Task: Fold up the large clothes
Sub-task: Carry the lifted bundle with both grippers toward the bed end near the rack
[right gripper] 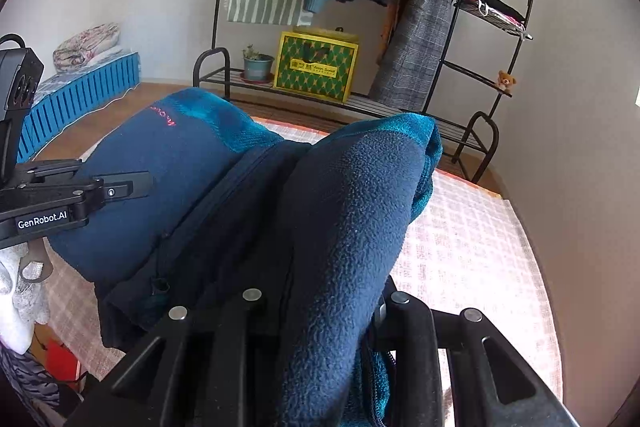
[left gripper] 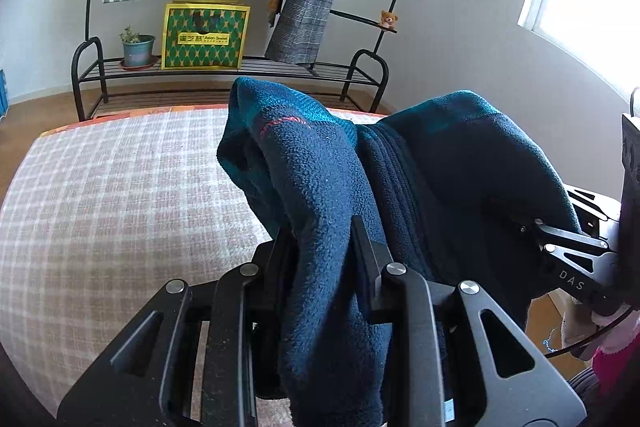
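In the left wrist view, a black clothes rack (left gripper: 224, 67) stood by the far wall. Its low shelf carried a green and yellow box (left gripper: 204, 37), whose inside could not be seen, and a blue pot (left gripper: 138, 51) with a small plant in it. Coats hung above them. The checked bed cover (left gripper: 120, 195) lay open and flat at the left, up to its far orange edge. The left gripper (left gripper: 320, 247) pinched a thick fold of the dark blue fleece jacket (left gripper: 320, 187), which was raised above the bed. The right gripper (left gripper: 532, 227) bit into the jacket's other side.

In the right wrist view, the same rack (right gripper: 460, 131) and box (right gripper: 316, 67) stood behind the bed, and the cover (right gripper: 472, 247) was bare at the right. The right gripper (right gripper: 328, 303) was clamped on a fold of the jacket (right gripper: 352, 227). The fleece had teal panels, a dark zipper down the middle and red stitched letters. The left gripper (right gripper: 132, 187) held the jacket's left part.
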{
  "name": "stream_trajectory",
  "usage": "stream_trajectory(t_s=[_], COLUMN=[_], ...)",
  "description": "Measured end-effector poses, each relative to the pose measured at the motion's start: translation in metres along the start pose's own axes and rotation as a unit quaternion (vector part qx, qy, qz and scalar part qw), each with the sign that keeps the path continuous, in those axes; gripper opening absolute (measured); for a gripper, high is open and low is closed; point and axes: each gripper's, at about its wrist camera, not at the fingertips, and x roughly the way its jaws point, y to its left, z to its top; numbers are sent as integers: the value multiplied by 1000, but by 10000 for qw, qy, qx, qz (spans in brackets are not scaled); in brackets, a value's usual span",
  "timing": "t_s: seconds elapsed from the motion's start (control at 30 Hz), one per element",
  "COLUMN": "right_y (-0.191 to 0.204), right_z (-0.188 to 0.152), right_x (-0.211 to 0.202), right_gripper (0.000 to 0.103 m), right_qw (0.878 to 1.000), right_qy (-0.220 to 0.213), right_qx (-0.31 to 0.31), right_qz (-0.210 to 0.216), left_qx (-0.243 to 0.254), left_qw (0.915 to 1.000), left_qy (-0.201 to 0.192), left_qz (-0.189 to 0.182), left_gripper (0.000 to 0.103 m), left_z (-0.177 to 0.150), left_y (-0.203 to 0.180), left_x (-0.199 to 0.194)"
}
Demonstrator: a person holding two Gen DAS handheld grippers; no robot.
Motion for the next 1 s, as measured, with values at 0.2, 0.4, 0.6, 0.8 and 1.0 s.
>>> stream_trajectory(t_s=[0.2, 0.4, 0.6, 0.8, 1.0], right_y=[-26, -57, -77, -99, -109], right_z=[-1, 0, 0, 1, 3], right_x=[-2, 7, 17, 27, 34], right_gripper=[26, 26, 25, 25, 25], right_qw=[9999, 9997, 9992, 9989, 9988], right_qy=[-29, 22, 29, 49, 56], right_qx=[1, 67, -94, 3, -48], right_qz=[-156, -216, -397, -458, -493], left_qx=[200, 279, 518, 501, 511], left_qw=[9997, 9992, 9982, 9979, 9979], left_qy=[-13, 149, 169, 158, 187], left_qz=[-104, -233, -268, -367, -355], left_gripper=[25, 25, 25, 25, 25], left_z=[11, 17, 24, 29, 32], left_y=[-28, -46, -70, -83, -90], left_x=[22, 57, 85, 103, 114])
